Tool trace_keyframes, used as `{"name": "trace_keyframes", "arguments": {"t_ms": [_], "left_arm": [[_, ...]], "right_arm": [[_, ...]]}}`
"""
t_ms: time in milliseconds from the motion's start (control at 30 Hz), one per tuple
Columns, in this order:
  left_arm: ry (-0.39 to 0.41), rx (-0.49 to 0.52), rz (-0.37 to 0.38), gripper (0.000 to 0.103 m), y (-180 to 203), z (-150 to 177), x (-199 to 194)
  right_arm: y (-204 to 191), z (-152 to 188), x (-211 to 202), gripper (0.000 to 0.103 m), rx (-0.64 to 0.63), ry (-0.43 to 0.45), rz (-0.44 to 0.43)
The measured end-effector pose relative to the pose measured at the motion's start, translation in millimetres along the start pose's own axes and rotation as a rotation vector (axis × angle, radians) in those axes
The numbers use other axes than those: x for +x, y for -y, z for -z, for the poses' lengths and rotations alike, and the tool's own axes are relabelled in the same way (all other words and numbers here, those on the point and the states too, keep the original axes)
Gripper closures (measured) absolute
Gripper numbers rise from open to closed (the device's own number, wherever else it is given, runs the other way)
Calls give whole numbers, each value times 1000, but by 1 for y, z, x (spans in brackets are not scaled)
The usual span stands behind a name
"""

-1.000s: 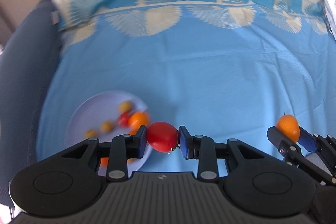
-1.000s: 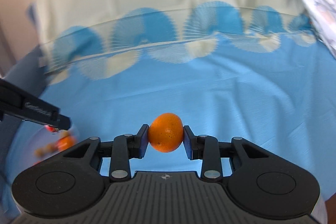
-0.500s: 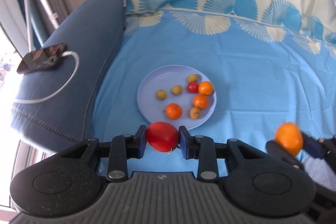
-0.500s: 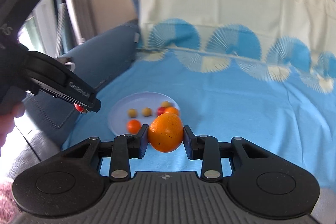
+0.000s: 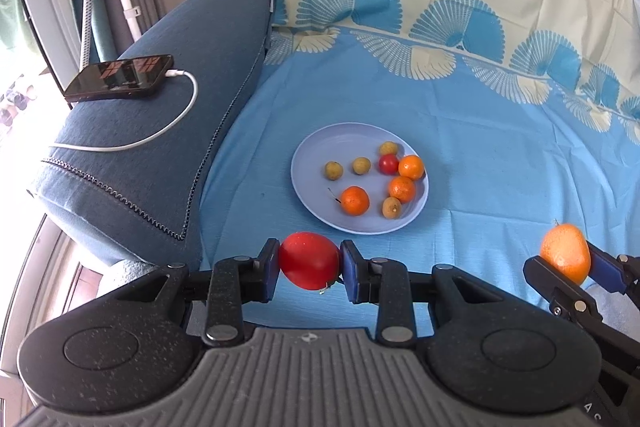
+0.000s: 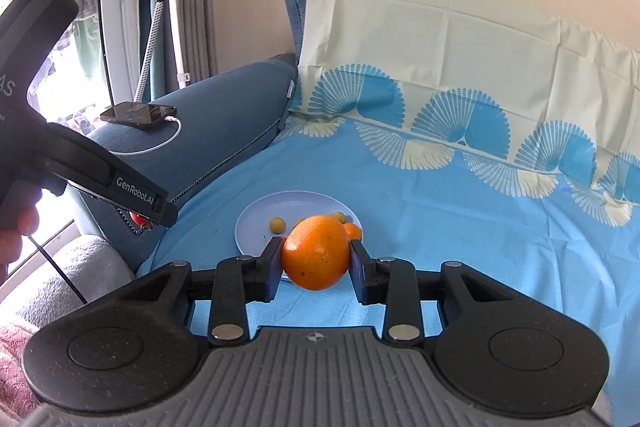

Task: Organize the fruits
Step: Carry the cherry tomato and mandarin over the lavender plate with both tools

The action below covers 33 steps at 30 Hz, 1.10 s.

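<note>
Blue cloth (image 5: pixel 460 155) with pale fan patterns covers the seat where the fruit sits, running up the backrest. On it rests a pale blue plate (image 5: pixel 316 155), holding three small oranges (image 5: pixel 354 200), a little red fruit (image 5: pixel 388 163) and four yellowish round ones (image 5: pixel 333 170). Just short of the plate's near rim, the left gripper (image 5: pixel 309 262) hangs above the cloth with its jaws closed snugly on a red tomato (image 5: pixel 309 259), both pads pressing its sides. Off to the right, well apart from the plate, the right gripper (image 6: pixel 316 255) clamps a large orange (image 6: pixel 316 251) in the same narrow grip. Left of the cloth rises a dark blue sofa arm (image 5: pixel 160 155), and on it lies a black phone (image 5: pixel 120 77) with a white cable (image 5: pixel 176 123) plugged in. Beyond that stand curtains and a window.
</note>
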State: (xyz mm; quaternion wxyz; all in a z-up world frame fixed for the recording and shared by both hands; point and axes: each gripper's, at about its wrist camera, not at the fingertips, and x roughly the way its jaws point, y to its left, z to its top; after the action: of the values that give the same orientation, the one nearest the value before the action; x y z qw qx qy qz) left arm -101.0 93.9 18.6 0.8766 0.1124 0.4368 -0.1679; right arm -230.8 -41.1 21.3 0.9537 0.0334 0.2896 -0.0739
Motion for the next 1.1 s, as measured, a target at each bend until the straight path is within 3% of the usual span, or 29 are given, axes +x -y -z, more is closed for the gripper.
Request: {"name": "trace_keyframes", "arguments": {"t_ms": [1100], "left_arm": [[-42, -10, 9, 67, -6, -4, 20]], "right_arm": [[3, 0, 22, 67, 0, -59, 0]]}}
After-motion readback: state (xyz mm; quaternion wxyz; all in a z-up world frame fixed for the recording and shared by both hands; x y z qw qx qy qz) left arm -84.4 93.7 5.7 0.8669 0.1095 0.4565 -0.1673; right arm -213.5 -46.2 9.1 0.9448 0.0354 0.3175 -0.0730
